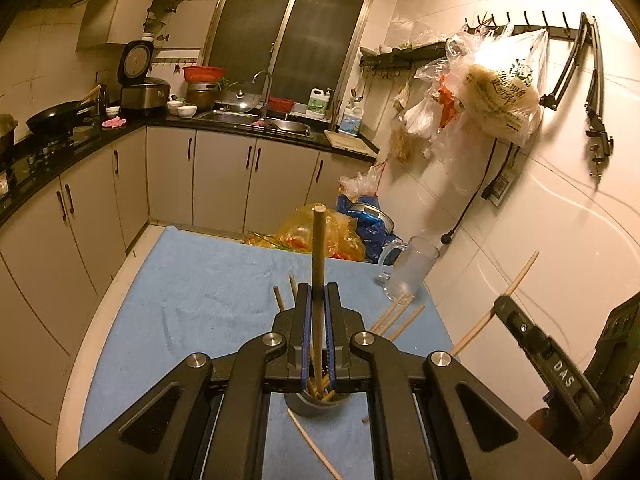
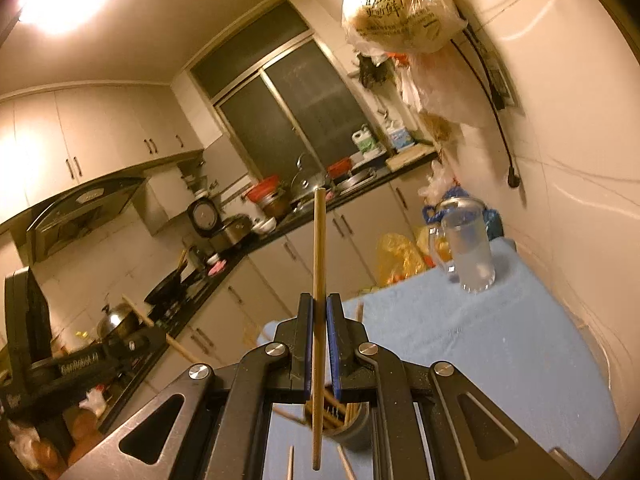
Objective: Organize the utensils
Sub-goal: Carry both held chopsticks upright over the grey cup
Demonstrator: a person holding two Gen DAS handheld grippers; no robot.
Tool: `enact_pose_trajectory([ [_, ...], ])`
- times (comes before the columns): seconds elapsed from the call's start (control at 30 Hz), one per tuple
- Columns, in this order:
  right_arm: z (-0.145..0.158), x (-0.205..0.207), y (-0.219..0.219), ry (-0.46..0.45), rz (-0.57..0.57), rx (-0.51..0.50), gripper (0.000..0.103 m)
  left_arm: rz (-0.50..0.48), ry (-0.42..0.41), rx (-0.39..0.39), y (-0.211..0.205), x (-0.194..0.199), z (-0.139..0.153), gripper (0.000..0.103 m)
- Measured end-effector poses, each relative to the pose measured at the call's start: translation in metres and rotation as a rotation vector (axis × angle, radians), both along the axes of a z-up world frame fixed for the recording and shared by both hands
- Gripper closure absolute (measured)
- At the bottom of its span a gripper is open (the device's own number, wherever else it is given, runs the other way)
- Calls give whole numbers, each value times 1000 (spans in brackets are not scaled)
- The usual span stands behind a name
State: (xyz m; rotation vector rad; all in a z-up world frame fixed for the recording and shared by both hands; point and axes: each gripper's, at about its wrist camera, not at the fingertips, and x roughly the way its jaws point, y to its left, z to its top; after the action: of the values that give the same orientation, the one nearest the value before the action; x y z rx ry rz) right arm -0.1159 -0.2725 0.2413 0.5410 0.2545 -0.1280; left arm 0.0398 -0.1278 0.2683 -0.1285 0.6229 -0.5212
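Observation:
My left gripper [image 1: 319,292] is shut on a wooden chopstick [image 1: 319,248] that stands upright, its lower end in a grey holder cup [image 1: 316,406] with several chopsticks in it. My right gripper [image 2: 319,302] is shut on another chopstick [image 2: 319,264], upright above the same cup [image 2: 352,432]. The right gripper also shows at the right edge of the left wrist view [image 1: 500,304], holding its chopstick [image 1: 520,276]. The left gripper shows at the left of the right wrist view [image 2: 154,330]. Loose chopsticks [image 1: 396,316] lie on the blue cloth [image 1: 200,288].
A glass mug [image 1: 408,270] stands at the far right of the blue-covered table, also in the right wrist view [image 2: 468,248]. Plastic bags [image 1: 320,234] lie beyond the table's far edge. A white tiled wall with hanging bags [image 1: 496,92] is on the right.

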Motion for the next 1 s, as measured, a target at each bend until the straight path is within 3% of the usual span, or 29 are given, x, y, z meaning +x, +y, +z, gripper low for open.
enact_pose_trajectory([
  [0.37, -18, 50, 1, 33, -45, -47, 96, -10, 31, 9, -10, 19, -33, 97],
  [1.0, -72, 75, 10, 176, 30, -27, 95, -21, 105, 15, -2, 24, -74, 97],
])
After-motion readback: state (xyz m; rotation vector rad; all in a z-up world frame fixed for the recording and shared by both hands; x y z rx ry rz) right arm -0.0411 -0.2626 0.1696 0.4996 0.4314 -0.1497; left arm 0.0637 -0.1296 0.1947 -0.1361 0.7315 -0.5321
